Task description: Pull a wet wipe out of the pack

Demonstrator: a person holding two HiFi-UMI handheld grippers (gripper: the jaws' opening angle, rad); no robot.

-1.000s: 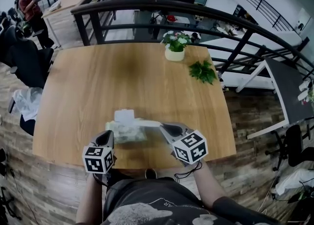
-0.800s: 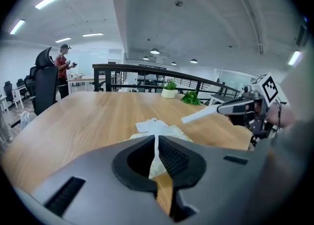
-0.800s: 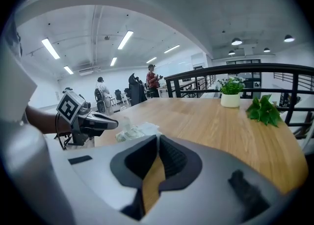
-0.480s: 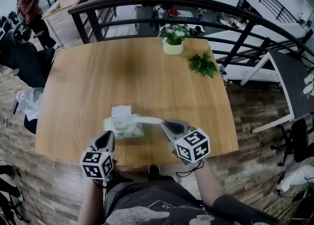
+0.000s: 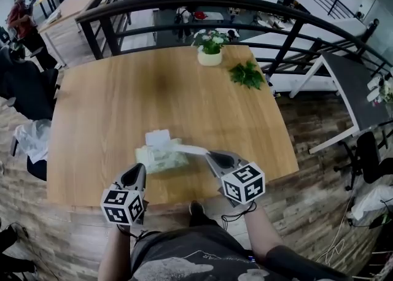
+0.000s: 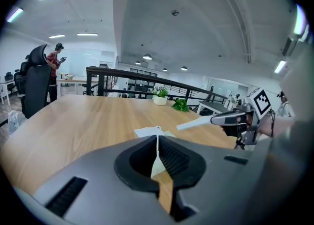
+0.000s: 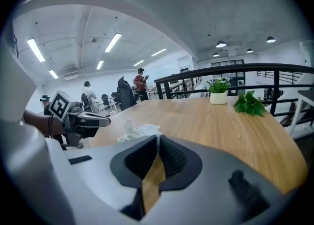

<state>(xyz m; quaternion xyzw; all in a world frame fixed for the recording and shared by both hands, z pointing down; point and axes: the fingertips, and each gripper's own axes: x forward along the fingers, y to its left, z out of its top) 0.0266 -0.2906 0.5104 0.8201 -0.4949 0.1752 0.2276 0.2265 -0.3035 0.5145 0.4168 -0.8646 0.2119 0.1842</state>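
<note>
- Right hand-held gripper: jaws closed on the end of the wet wipe. The wipe runs as a flat white strip from the jaw tips back to the opening of the wet-wipe pack.
- Change over the last sec is small. The right hand-held gripper has shifted slightly away from the pack. The strip looks approx. as long as before, so the wipe is drawn out little further, if at all. Its far end is not yet free of the pack.
- Pack: on the table, near the front edge, between the two grippers. Lid flap is open on the far side. Pack appears a bit more skewed vs. 1 s ago, probably dragged by the pull.
- Left hand-held gripper: jaws closed, nothing between them. Its tip was over the pack's left edge. It's now just beside the near-left corner and appears lifted. Contact w/ pack can't be confirmed.
- Implication: the pack is no longer clearly held down, so a further pull may drag the whole pack instead of releasing the wipe. Task judged partway, extraction incomplete.
</note>
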